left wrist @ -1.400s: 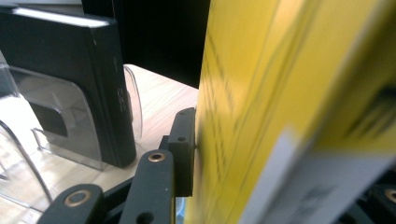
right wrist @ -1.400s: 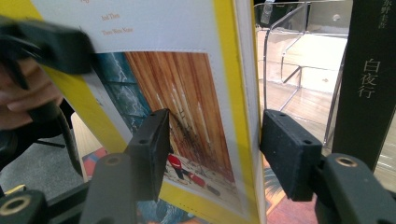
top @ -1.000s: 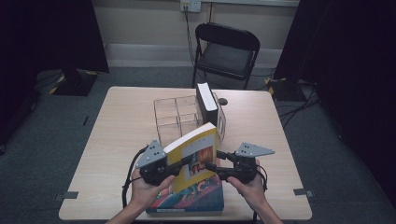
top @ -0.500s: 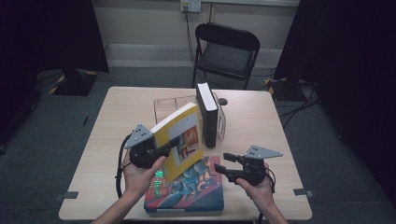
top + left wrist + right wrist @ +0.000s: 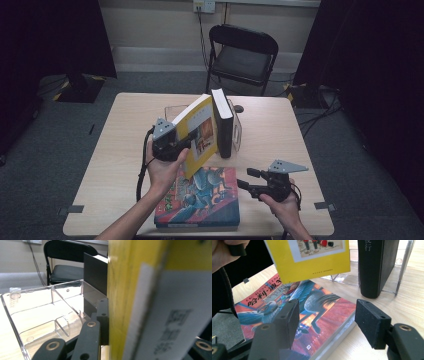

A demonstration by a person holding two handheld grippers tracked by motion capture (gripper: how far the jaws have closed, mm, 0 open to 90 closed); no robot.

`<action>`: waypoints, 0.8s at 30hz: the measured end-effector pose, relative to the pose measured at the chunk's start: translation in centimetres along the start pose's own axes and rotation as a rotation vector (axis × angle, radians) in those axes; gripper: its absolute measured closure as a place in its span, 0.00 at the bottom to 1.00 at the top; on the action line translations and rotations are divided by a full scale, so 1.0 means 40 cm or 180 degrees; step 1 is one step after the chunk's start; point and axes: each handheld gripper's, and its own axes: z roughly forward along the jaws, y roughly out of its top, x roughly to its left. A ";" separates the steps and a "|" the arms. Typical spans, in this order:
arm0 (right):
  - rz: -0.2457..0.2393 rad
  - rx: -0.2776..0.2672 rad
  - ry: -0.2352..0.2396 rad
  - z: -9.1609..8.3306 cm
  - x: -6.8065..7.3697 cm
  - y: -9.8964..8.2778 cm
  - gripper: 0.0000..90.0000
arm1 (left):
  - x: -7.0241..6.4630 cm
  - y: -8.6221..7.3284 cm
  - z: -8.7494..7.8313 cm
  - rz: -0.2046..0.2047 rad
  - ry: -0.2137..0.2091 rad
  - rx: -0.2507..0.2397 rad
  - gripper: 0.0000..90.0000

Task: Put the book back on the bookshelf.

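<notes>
My left gripper is shut on the lower edge of a yellow book and holds it tilted above the table, right beside a black book. The black book stands upright in a clear plastic holder. In the left gripper view a black pad presses flat on the yellow book. A colourful book lies flat at the table's front. To its right my right gripper hovers low; its jaws have just been opening, with nothing between them. The right gripper points at the colourful book.
A black folding chair stands behind the table. The wooden table has bare surface at left and far right. A cable hangs from the left gripper. The holder's left compartments hold nothing.
The left gripper has carried the yellow book up and away from me toward the black book and stood it steeper. The right gripper has drawn away from it, rightward and down.
</notes>
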 end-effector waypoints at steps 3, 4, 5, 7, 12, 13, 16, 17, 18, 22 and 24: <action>0.0014 0.0017 -0.0017 0.001 -0.006 -0.003 0.41 | 0.006 0.000 0.015 -0.0018 0.0117 0.0024 0.84; 0.0014 0.0017 -0.0017 0.001 -0.006 -0.003 0.41 | 0.006 0.000 0.015 -0.0018 0.0117 0.0024 0.84; 0.0012 0.0029 -0.0027 0.002 -0.007 -0.004 0.41 | 0.009 -0.001 0.019 -0.0025 0.0162 0.0025 0.84; -0.0006 0.0057 -0.0032 0.005 -0.008 -0.008 0.41 | 0.017 -0.002 0.030 -0.0060 0.0181 0.0021 0.84; -0.0006 0.0084 -0.0052 0.008 -0.011 -0.010 0.41 | 0.025 -0.003 0.051 -0.0037 0.0286 0.0021 0.84; -0.0003 0.0073 -0.0052 0.008 -0.012 -0.010 0.41 | 0.027 -0.003 0.053 -0.0047 0.0295 0.0024 0.84; 0.0007 0.0062 -0.0044 0.009 -0.014 -0.010 0.41 | 0.039 -0.003 0.060 -0.0109 0.0319 0.0040 0.84; 0.0012 0.0071 -0.0043 0.010 -0.013 -0.010 0.41 | 0.041 -0.003 0.062 -0.0127 0.0340 0.0028 0.84; 0.0001 0.0075 -0.0043 0.011 -0.013 -0.011 0.41 | 0.044 -0.003 0.064 -0.0135 0.0335 0.0029 0.84; -0.0010 0.0079 -0.0031 0.014 -0.010 -0.011 0.41 | 0.032 0.003 0.083 -0.0094 0.0421 0.0026 0.84; -0.0007 0.0079 -0.0031 0.015 -0.011 -0.011 0.41 | 0.027 0.006 0.095 -0.0048 0.0445 0.0019 0.84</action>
